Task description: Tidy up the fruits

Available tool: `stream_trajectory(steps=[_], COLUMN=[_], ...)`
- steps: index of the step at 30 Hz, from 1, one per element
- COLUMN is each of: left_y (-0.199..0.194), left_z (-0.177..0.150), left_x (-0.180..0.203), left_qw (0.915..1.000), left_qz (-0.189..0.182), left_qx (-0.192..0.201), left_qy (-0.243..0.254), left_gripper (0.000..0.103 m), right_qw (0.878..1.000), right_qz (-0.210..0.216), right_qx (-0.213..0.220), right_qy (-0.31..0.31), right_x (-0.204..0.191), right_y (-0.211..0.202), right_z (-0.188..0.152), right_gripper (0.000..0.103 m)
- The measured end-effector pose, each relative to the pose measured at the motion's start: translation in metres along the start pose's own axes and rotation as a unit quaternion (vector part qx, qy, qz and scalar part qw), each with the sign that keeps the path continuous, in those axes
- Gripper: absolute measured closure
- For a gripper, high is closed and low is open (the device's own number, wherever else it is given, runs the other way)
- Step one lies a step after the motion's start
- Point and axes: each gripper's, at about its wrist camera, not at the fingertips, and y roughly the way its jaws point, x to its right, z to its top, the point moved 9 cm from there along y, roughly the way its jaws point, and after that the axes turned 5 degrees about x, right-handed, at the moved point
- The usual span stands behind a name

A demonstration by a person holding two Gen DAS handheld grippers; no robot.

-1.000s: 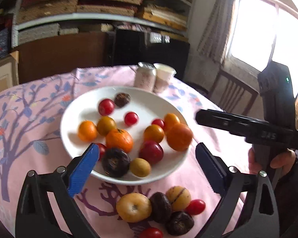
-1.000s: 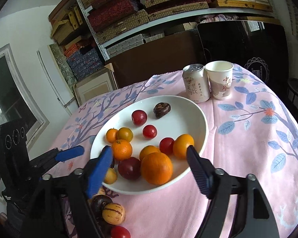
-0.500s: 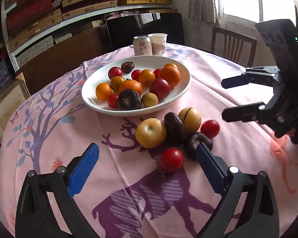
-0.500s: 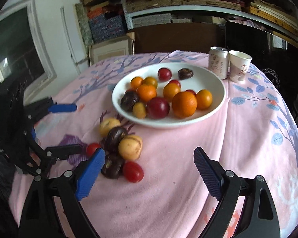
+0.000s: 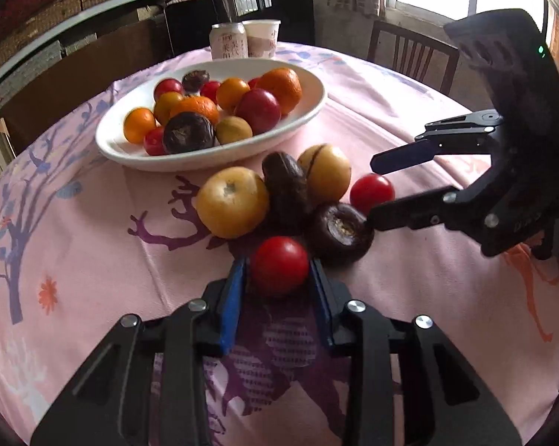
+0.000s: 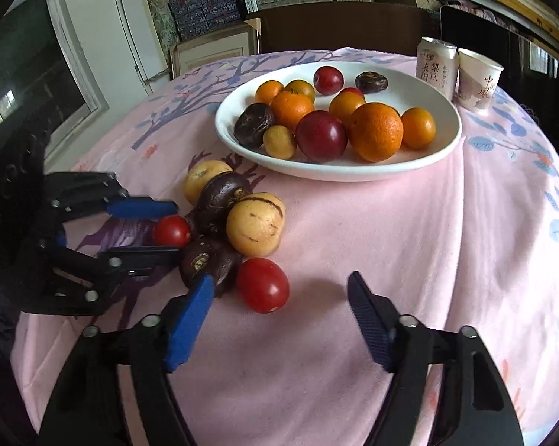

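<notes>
A white plate (image 5: 309, 111) (image 6: 443, 145) holds several oranges, red plums and dark fruits. A loose cluster lies on the pink cloth in front of it: a yellow apple (image 5: 232, 201), a yellow striped fruit (image 6: 255, 223), two dark fruits and two red tomatoes. My left gripper (image 5: 277, 271) is shut on the near red tomato (image 5: 279, 264), also in the right wrist view (image 6: 171, 230). My right gripper (image 6: 279, 297) is open, its jaws on either side of the other red tomato (image 6: 262, 284) (image 5: 371, 193), with one pad against a dark fruit (image 6: 209, 260).
A drink can (image 6: 436, 67) and a paper cup (image 6: 478, 78) stand behind the plate. The round table has a pink patterned cloth (image 6: 409, 230). A wooden chair (image 5: 409, 55) stands beyond the table. Shelves line the back wall.
Both grippers dropped from above the plate to the loose cluster. My left gripper closed on the near red tomato. My right gripper came around the other tomato, still open.
</notes>
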Motion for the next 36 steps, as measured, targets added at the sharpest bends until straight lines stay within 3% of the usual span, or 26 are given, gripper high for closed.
stream_trajectory(steps=[1,2,6,10,13,17,23,25,28,29,30,31,32,34,36], left_y=[-0.002,-0.003,-0.017,-0.050,-0.066,-0.038,0.027,0.040,0.049,0.050,0.049,0.045,0.037,0.023,0.009], left_z=[0.001,0.001,0.009,0.035,0.075,0.121,0.157,0.157,0.156,0.153,0.152,0.150,0.148,0.145,0.134], left_x=[0.002,0.005,0.019,0.012,-0.002,-0.031,-0.077,-0.081,-0.090,-0.092,-0.095,-0.099,-0.103,-0.106,-0.103], left_qw=[1.0000,0.9999,0.9975,0.9951,0.9917,0.9904,0.9860,0.9871,0.9881,0.9884,0.9875,0.9861,0.9829,0.9800,0.9826], left_qz=[-0.005,-0.004,-0.002,0.015,0.039,0.067,0.068,0.058,0.086,0.082,0.082,0.088,0.103,0.109,0.091], left_qx=[0.006,0.010,0.040,0.083,0.121,0.111,0.074,0.061,0.054,0.051,0.054,0.064,0.082,0.106,0.098], left_qy=[0.004,0.012,0.059,0.050,0.023,-0.047,-0.133,-0.136,-0.115,-0.117,-0.123,-0.126,-0.128,-0.128,-0.130], left_gripper=[0.075,0.075,0.075,0.075,0.075,0.075,0.075,0.075,0.075,0.073,0.046,0.025,0.004,0.005,0.005], right_qw=[1.000,1.000,1.000,0.998,0.993,0.984,0.981,0.981,0.979,0.980,0.980,0.980,0.979,0.975,0.975], right_qz=[0.016,0.018,-0.021,-0.037,-0.068,-0.108,-0.125,-0.121,-0.126,-0.119,-0.113,-0.109,-0.110,-0.130,-0.135], right_qx=[0.000,0.001,0.011,0.057,0.096,0.135,0.129,0.121,0.123,0.122,0.119,0.116,0.124,0.150,0.153], right_qy=[0.005,0.002,-0.020,-0.013,0.012,0.043,0.076,0.086,0.099,0.104,0.112,0.119,0.121,0.103,0.084], right_x=[-0.005,-0.009,-0.016,-0.004,0.019,0.057,0.097,0.104,0.110,0.111,0.113,0.115,0.115,0.114,0.107], right_y=[-0.001,-0.003,-0.010,-0.038,-0.056,-0.055,-0.012,0.003,0.018,0.023,0.027,0.028,0.025,0.010,-0.006], right_z=[-0.001,-0.002,-0.007,0.015,0.046,0.098,0.149,0.156,0.159,0.159,0.158,0.154,0.152,0.148,0.139], right_gripper=[0.071,0.076,0.076,0.076,0.076,0.076,0.076,0.076,0.075,0.074,0.052,0.021,0.014,0.013,0.013])
